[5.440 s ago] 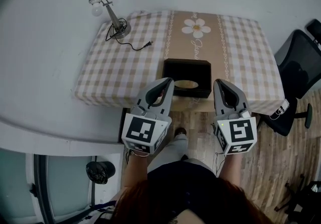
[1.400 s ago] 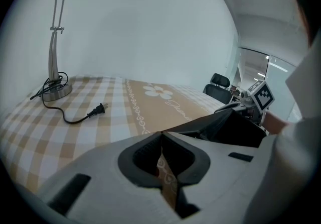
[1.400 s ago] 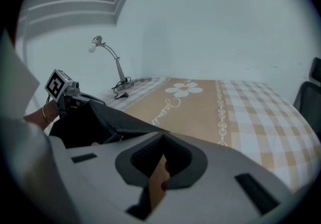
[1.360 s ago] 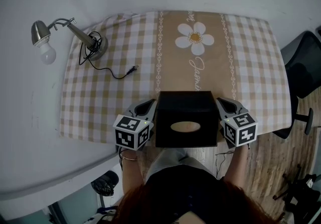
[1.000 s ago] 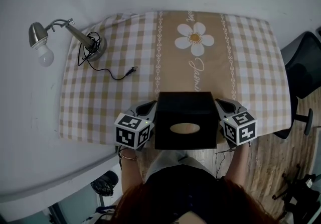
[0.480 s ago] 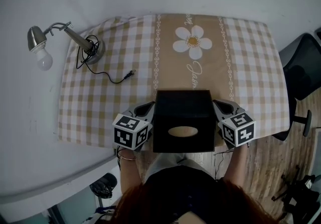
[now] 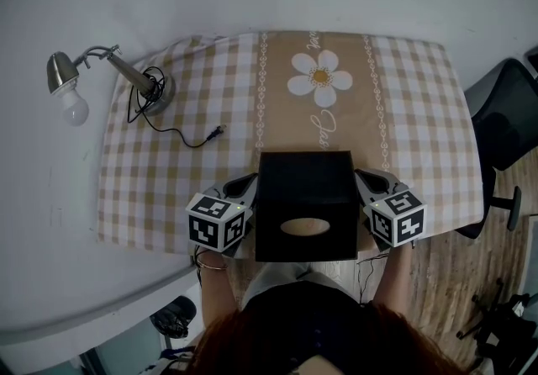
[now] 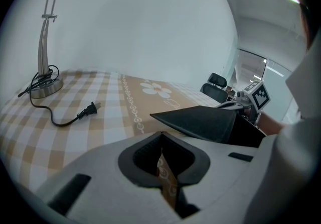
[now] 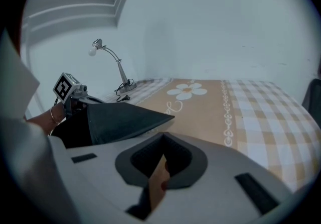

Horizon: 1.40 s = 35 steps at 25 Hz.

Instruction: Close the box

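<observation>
A black box (image 7: 304, 205) with an oval hole in its upper face sits between my two grippers at the near edge of the checked table (image 7: 168, 188). My left gripper (image 7: 244, 183) lies against the box's left side and my right gripper (image 7: 367, 178) against its right side. Both sets of jaws are shut with nothing between them. In the left gripper view the box's black panel (image 8: 200, 122) juts in from the right, just past my left gripper (image 8: 160, 135). From the right gripper view, the same box (image 9: 115, 120) sticks in from the left of my right gripper (image 9: 163, 137).
A desk lamp (image 7: 101, 79) stands at the table's far left, its cord and plug (image 7: 214, 131) trailing toward the middle. A daisy print (image 7: 320, 77) marks the cloth's centre strip. A black office chair (image 7: 504, 125) stands right of the table.
The box's black panel has swung up and now shows flatter and higher in both gripper views. The box and both grippers have edged slightly toward the person.
</observation>
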Each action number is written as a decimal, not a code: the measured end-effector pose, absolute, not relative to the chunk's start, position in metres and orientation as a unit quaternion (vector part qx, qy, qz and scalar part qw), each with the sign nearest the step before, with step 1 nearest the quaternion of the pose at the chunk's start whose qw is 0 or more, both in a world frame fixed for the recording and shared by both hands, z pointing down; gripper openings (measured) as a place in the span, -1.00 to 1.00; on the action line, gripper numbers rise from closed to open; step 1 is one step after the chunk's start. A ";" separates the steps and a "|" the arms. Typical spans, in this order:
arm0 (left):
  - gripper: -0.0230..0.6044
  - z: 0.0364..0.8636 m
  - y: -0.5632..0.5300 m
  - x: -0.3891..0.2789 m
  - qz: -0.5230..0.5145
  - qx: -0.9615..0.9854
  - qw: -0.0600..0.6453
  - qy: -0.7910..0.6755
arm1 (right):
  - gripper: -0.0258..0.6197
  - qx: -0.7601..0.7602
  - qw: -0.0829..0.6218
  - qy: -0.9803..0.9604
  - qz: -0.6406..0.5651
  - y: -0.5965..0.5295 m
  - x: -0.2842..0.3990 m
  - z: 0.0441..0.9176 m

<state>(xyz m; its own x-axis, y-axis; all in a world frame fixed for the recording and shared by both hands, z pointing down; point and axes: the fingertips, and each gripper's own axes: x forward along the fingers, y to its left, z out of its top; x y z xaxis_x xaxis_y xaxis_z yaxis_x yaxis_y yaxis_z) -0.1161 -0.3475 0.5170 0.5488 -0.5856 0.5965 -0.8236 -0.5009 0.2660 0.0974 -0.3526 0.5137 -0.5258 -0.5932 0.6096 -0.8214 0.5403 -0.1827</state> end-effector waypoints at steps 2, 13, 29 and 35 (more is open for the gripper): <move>-0.84 0.515 -0.351 -0.117 0.217 0.838 0.268 -0.422 | -0.87 0.423 0.244 -0.842 0.229 -0.355 0.098 0.511; -0.84 0.496 -0.365 -0.119 0.214 0.842 0.241 -0.433 | -0.87 0.441 0.231 -0.842 0.208 -0.369 0.101 0.492; -0.84 0.470 -0.365 -0.120 0.196 0.845 0.211 -0.450 | -0.87 0.467 0.226 -0.837 0.173 -0.368 0.103 0.465; -0.84 0.461 -0.362 -0.121 0.192 0.845 0.198 -0.459 | -0.87 0.477 0.216 -0.836 0.165 -0.364 0.104 0.456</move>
<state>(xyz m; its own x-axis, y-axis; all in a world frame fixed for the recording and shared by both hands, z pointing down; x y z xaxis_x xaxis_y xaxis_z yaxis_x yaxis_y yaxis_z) -0.1207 -0.3620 0.4609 0.5056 -0.6988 0.5060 -0.8509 -0.5010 0.1582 0.1035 -0.3641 0.4558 -0.4512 -0.7257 0.5194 -0.8688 0.4903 -0.0696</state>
